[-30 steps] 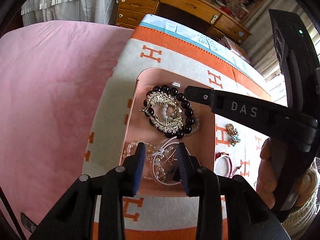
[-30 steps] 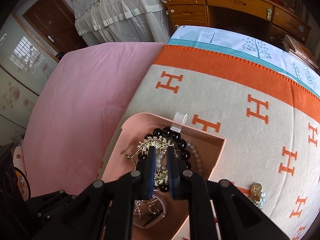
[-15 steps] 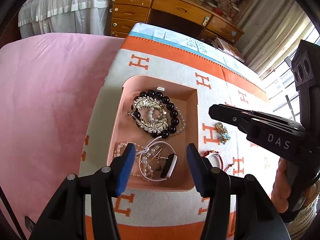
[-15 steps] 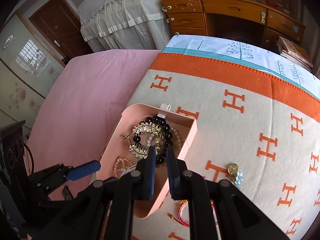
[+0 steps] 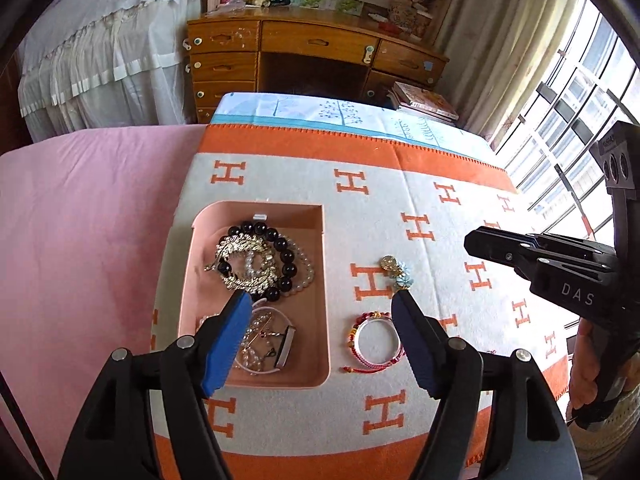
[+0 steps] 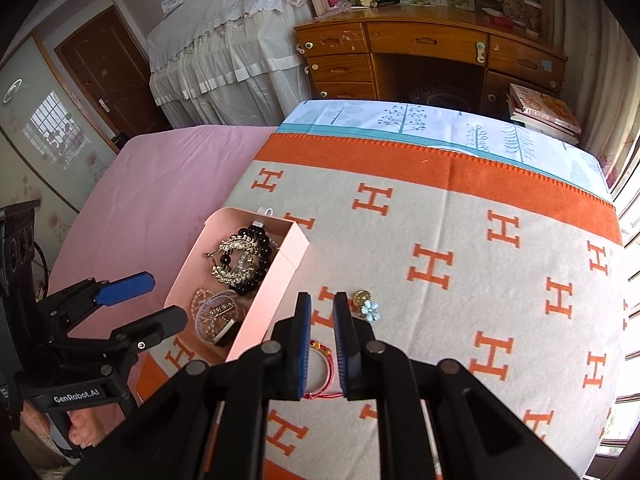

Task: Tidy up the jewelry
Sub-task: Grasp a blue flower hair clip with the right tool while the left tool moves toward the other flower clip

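Note:
A pink box point(image 5: 326, 292) point(image 6: 280, 296) on the H-patterned blanket holds a black bead bracelet point(image 5: 286, 258), a gold brooch point(image 5: 246, 266) point(image 6: 236, 258), pearl strands and a white bangle point(image 5: 280, 344). A red-and-white bracelet point(image 5: 374, 340) point(image 6: 320, 354) and a gold and blue flower piece point(image 5: 396, 270) point(image 6: 366, 304) lie on the blanket right of the box. My left gripper point(image 5: 322, 302) is wide open and empty above the box's near right part. My right gripper point(image 6: 322, 306) is empty, its jaws a narrow gap apart, above the red bracelet; it also shows in the left wrist view point(image 5: 472, 240).
The orange and grey blanket point(image 6: 460, 240) covers the bed beside a pink sheet point(image 5: 80, 220). A wooden desk with drawers point(image 5: 312, 56) stands beyond the bed, books point(image 6: 540, 112) to its right. Windows are at the far right.
Both grippers have pulled back and up from the box. My left gripper has opened wide. My right gripper has moved right, out of the box, to above the red bracelet.

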Demonstrator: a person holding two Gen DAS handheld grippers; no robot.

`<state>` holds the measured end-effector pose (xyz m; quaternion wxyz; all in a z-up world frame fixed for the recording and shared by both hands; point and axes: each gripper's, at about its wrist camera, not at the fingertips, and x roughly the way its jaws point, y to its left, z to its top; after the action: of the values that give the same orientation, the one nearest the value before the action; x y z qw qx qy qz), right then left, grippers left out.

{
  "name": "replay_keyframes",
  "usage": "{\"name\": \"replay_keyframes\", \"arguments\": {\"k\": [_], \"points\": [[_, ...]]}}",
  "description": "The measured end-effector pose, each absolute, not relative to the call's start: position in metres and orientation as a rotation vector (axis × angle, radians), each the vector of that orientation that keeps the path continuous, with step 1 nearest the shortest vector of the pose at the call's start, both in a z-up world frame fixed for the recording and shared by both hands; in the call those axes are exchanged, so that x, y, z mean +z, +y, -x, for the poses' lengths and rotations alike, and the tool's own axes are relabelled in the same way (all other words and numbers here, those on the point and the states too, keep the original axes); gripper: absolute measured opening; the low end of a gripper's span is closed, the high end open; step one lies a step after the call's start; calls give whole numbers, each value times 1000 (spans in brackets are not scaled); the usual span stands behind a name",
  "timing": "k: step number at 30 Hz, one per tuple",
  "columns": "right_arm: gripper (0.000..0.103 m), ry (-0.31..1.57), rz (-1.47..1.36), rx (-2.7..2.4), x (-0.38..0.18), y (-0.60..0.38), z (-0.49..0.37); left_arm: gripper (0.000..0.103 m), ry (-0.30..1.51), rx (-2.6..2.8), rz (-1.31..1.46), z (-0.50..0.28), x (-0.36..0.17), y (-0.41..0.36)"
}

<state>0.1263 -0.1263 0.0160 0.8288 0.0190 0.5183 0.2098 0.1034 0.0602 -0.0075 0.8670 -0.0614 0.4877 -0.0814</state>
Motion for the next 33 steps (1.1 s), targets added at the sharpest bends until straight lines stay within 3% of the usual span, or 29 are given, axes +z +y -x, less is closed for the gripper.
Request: {"name": "replay_keyframes", "arguments": {"k": [2, 4, 9, 24, 33], "points": [[27, 1087, -40, 437, 18, -134, -125, 76, 1001, -181, 113, -105, -1, 50], [31, 1074, -39, 430, 17, -140, -124, 78, 980, -189, 96, -106, 5, 40], [31, 1074, -33, 432, 4, -152, -124, 88, 961, -212, 83, -113, 7, 16], [31, 1101, 64, 552, -87, -156, -117, 88, 1075, -165, 114, -153, -53, -2], [31, 1077, 106, 587, -102, -136, -125, 88, 1092, -166, 134, -163, -62, -2]]}}
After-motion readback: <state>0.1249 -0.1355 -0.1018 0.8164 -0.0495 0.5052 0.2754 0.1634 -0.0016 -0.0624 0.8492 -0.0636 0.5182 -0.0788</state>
